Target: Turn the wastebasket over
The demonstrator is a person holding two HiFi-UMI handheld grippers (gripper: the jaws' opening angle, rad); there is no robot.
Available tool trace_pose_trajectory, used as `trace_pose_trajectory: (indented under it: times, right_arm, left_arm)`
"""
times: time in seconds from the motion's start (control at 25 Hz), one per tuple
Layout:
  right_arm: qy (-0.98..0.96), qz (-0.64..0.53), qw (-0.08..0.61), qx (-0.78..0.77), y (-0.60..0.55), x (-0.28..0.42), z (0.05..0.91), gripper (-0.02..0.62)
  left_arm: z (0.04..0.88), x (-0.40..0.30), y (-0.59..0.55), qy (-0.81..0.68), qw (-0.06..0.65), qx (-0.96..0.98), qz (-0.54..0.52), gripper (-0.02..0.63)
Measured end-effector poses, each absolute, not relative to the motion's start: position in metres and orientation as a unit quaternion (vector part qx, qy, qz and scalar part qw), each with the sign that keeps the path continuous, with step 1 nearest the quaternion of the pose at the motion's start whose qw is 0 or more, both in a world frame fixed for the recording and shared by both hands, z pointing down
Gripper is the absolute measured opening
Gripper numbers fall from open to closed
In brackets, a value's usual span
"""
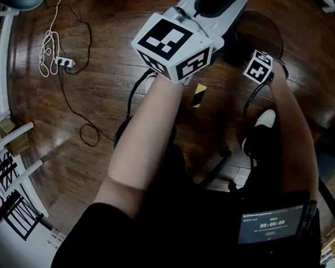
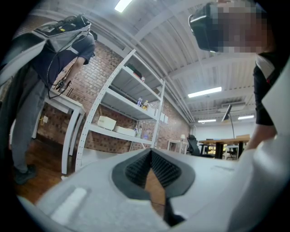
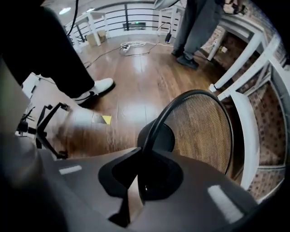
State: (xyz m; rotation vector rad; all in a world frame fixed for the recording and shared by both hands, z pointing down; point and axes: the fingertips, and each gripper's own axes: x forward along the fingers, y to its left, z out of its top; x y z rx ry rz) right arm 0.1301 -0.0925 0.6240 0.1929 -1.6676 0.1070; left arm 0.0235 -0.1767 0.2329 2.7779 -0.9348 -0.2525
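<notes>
The black mesh wastebasket (image 3: pixel 201 131) stands on the wooden floor, and I look down at its round rim and into its mesh wall. My right gripper (image 3: pixel 140 174) points down at it, shut on the thin black rim, which runs up out of the jaws in an arc. From the head view the wastebasket (image 1: pixel 265 30) is a dark circle just beyond the right gripper (image 1: pixel 256 62). My left gripper (image 1: pixel 219 5) is held high and close to the head camera, away from the basket. Its ribbed pads (image 2: pixel 136 170) meet at the tips with nothing between them.
A white cable and power strip (image 1: pixel 58 61) and a black cable (image 1: pixel 77 115) lie on the floor at left. A yellow-black tape mark (image 1: pixel 199 95) is near my white shoe (image 1: pixel 261 123). White railing (image 1: pixel 5 165) borders the left. Another person's legs (image 3: pixel 195 27) stand beside white shelving (image 2: pixel 122 113).
</notes>
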Motion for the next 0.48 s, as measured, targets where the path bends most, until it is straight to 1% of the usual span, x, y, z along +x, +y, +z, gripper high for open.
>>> trace_pose_trajectory:
  times: [0.28,0.48]
  right_arm:
    - [-0.713,-0.001,0.700,0.040,-0.082,0.133,0.647,0.011]
    - [-0.704,-0.011,0.710,0.023,-0.077,0.134,0.665,0.011]
  left_arm:
    - [0.230,0.024,-0.177,-0.316,0.103,0.939,-0.089,0.002]
    - [0.242,0.025,-0.173,-0.316,0.097,0.941,-0.074,0.002]
